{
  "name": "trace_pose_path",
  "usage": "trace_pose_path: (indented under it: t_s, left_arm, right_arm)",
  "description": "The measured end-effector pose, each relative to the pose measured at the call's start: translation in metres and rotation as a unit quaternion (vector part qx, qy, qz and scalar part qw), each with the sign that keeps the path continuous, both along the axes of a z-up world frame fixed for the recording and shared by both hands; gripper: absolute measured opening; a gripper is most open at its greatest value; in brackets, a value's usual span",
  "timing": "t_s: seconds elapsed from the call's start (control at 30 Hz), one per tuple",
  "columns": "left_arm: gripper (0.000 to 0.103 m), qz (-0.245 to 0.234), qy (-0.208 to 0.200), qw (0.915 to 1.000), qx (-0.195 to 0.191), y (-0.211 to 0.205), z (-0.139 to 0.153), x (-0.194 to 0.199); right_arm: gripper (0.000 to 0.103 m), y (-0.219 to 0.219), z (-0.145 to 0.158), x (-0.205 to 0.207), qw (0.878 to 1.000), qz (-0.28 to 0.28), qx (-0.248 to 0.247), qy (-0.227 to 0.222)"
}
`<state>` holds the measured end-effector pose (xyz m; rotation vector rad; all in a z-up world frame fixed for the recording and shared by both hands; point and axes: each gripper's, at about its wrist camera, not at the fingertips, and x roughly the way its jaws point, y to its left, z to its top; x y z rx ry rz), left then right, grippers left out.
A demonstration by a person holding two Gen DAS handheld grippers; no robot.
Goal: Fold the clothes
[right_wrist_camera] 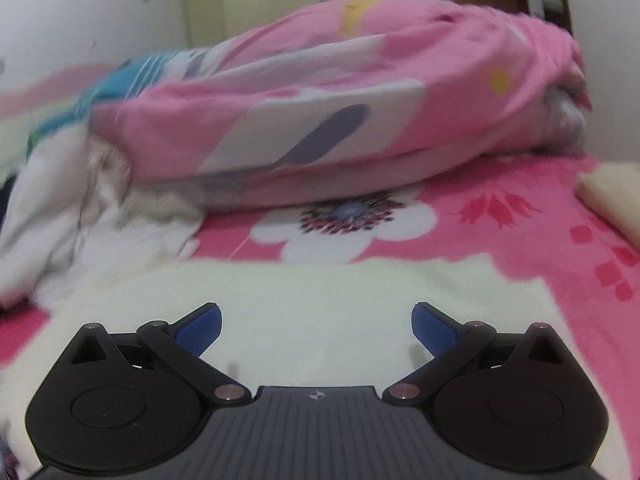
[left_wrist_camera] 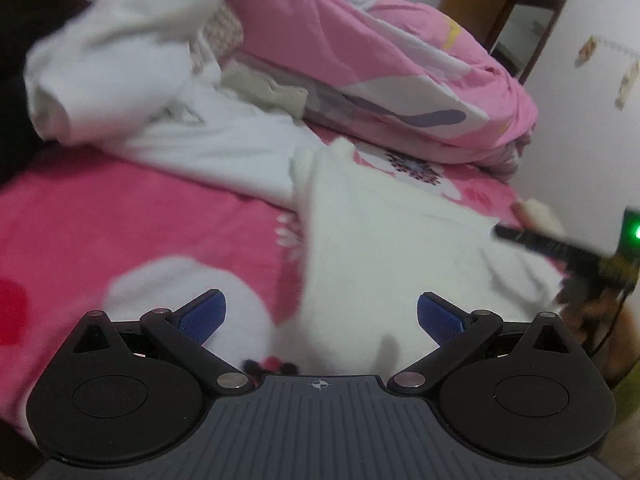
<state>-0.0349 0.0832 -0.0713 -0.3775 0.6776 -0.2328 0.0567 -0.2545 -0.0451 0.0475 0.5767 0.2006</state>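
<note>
A cream-white garment (right_wrist_camera: 304, 300) lies spread flat on the bed, over a pink flowered blanket (right_wrist_camera: 520, 216). This garment serves as the landmark for all that follows.

Right tool (right_wrist_camera: 316, 322): jaws set wide, nothing between the blue pads (right_wrist_camera: 434, 328). It hangs low over the near part of the garment, which lies directly under and ahead of it. The garment's far edge runs crosswise to the tool's line of sight, just short of the blanket's large white flower.

Left tool (left_wrist_camera: 322, 314): jaws likewise wide and empty. It sits at the garment's left border, where the garment (left_wrist_camera: 392, 240) meets bare blanket; the cloth stretches forward and to the right from here. In this view the right tool shows as a dark bar at the garment's far right side.

Beyond the garment's far edge rests a rolled pink quilt (right_wrist_camera: 340, 120). To the garment's left lies a loose heap of white clothes (left_wrist_camera: 132, 64), blurred.

Judgement: the two tools flank the garment, one to each side, so each is nearest its own side edge. A fold would likely start from a grip on those edges; the exact hem or sleeve positions cannot be told through the blur.
</note>
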Motion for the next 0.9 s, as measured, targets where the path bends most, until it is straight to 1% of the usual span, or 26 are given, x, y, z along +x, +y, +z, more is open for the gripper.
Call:
trace_pose_path:
  t_s: [0.03,0.1,0.13,0.2,0.27,0.37,0.53,0.63,0.77,0.83,0.9]
  left_arm:
    - [0.103,0.0,0.006,0.9999,-0.009,0.0,-0.003,0.003]
    - [0.103,-0.002,0.014,0.9998,-0.012,-0.003,-0.009,0.007]
    - [0.103,-0.004,0.013,0.9998,-0.011,-0.004,-0.011,0.007]
    - [0.103,-0.01,0.006,0.9999,-0.012,-0.003,-0.014,0.006]
    - [0.103,-0.018,-0.002,0.9997,-0.017,-0.002,-0.017,0.006]
    - [0.103,-0.029,-0.013,0.9989,-0.035,0.003,-0.02,0.009]
    - [0.103,-0.049,-0.02,0.995,-0.085,0.011,-0.027,0.021]
    - [0.103,-0.078,-0.021,0.9906,-0.111,0.013,-0.031,0.032]
    - [0.103,-0.122,-0.012,0.9815,-0.147,0.017,-0.035,0.049]
    - [0.103,-0.14,-0.002,0.9781,-0.154,0.015,-0.036,0.059]
    - [0.103,-0.156,0.004,0.9767,-0.148,0.009,-0.036,0.067]
  right_arm:
    - [0.103,0.009,-0.006,-0.002,1.0,0.001,-0.012,0.002]
    - [0.103,0.025,-0.022,-0.006,0.999,0.001,-0.039,0.006]
    - [0.103,0.03,-0.029,-0.009,0.999,-0.002,-0.054,-0.003]
    - [0.103,0.036,-0.031,-0.016,0.997,-0.006,-0.073,-0.017]
    - [0.103,0.034,-0.032,-0.019,0.997,-0.006,-0.071,-0.018]
    - [0.103,0.028,-0.033,-0.022,0.998,-0.006,-0.06,-0.017]
    - [0.103,0.024,-0.039,-0.026,0.998,0.0,-0.051,-0.031]
    - [0.103,0.024,-0.04,-0.026,0.998,0.001,-0.05,-0.032]
    - [0.103,0.024,-0.04,-0.026,0.998,0.0,-0.05,-0.034]
    - [0.103,0.025,-0.041,-0.026,0.998,0.0,-0.05,-0.036]
    - [0.103,0.025,-0.041,-0.026,0.998,0.0,-0.05,-0.037]
